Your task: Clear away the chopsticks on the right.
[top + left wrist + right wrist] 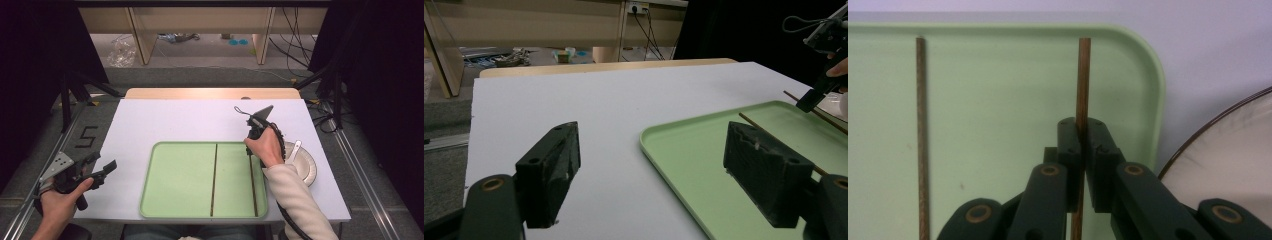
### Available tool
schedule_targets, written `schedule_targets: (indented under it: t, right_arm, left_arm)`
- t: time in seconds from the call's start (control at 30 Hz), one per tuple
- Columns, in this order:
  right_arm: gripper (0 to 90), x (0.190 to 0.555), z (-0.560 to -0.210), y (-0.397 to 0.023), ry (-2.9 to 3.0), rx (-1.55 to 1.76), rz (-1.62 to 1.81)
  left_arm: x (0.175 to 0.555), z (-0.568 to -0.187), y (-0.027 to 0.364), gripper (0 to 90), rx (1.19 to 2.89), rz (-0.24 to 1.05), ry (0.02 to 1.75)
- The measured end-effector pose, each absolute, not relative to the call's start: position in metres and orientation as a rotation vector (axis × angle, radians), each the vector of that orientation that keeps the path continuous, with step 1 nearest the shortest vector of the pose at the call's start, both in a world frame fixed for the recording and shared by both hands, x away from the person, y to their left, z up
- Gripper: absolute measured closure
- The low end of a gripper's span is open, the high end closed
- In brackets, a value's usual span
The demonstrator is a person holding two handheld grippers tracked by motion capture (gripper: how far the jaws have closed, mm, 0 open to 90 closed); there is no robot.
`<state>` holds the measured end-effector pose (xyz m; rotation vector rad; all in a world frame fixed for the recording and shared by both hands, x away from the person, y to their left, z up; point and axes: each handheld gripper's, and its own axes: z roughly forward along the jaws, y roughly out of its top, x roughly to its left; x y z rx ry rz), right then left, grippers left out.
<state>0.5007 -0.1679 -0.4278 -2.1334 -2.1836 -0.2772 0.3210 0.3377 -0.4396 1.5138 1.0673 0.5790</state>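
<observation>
Left gripper (103, 170), black two-jaw unit in the person's left hand (60, 199), sits over the near-left edge of the white rectangular tabletop (170, 122), jaws spread wide, nothing between them; left gripper view confirms a big gap, white surface and tray corner beyond. Pale green rounded-corner plastic tray (177, 182) lies near-centre on the tabletop. Two thin brown wooden sticks lie on it, running near-to-far and parallel: left stick (214, 180) about mid-tray, right stick (252, 182) close to the tray's right rim. Right gripper (1081, 131) points down over the far part of the right stick, jaws narrowed onto it, stick pinched between the pads per right gripper view. Right of the tray, a white round plate with dark rim (309, 167) holds a white spoon-like utensil (295, 149), partly hidden by the right hand (265, 146).
</observation>
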Motion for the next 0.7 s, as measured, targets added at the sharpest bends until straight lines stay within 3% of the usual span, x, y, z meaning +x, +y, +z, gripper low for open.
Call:
schedule_targets:
  t: [0.43, 0.7]
  right_arm:
    - [86.3, 0.502, -0.443, -0.163, -2.150, -2.176, -0.189]
    - [78.2, 0.500, -0.435, -0.160, -2.240, -2.140, -0.232]
  left_arm:
    - [0.321, -0.440, 0.338, 22.7, 1.515, 0.579, 1.064]
    - [0.321, -0.440, 0.338, 22.7, 1.515, 0.578, 1.065]
